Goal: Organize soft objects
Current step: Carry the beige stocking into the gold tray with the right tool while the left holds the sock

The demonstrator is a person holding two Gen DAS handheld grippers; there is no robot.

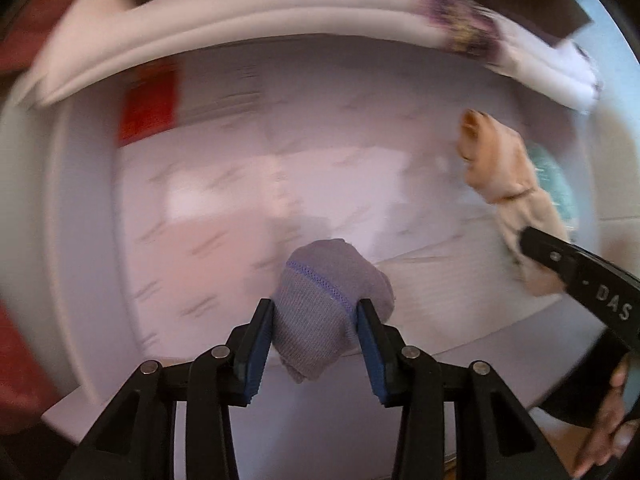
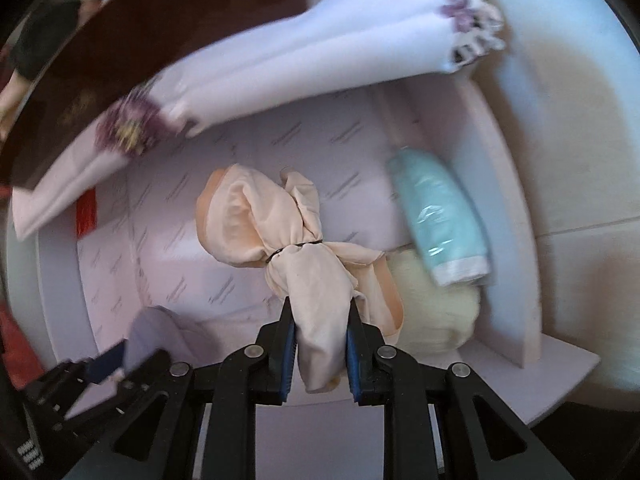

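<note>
My left gripper (image 1: 315, 306) points down, shut on a grey knitted sock bundle (image 1: 320, 276) with a blue stitched seam, over the white box (image 1: 80, 200). In the right wrist view, my right gripper (image 2: 320, 306) is shut on a peach stocking bundle (image 2: 260, 220) tied with a black band, which hangs over the same box (image 2: 504, 200). The peach bundle (image 1: 496, 160) and right gripper (image 1: 520, 252) show at the right of the left wrist view. At lower left of the right wrist view are the left gripper (image 2: 132, 354) and the grey bundle (image 2: 156, 328).
In the box's right end lie a teal roll in clear wrap (image 2: 440, 220) and a cream soft bundle (image 2: 436, 312). A folded white cloth with purple floral trim (image 2: 320, 40) lies along the far rim on a dark surface. A red patch (image 1: 148, 104) shows at the left wall. A hand (image 1: 612, 432) holds the right gripper.
</note>
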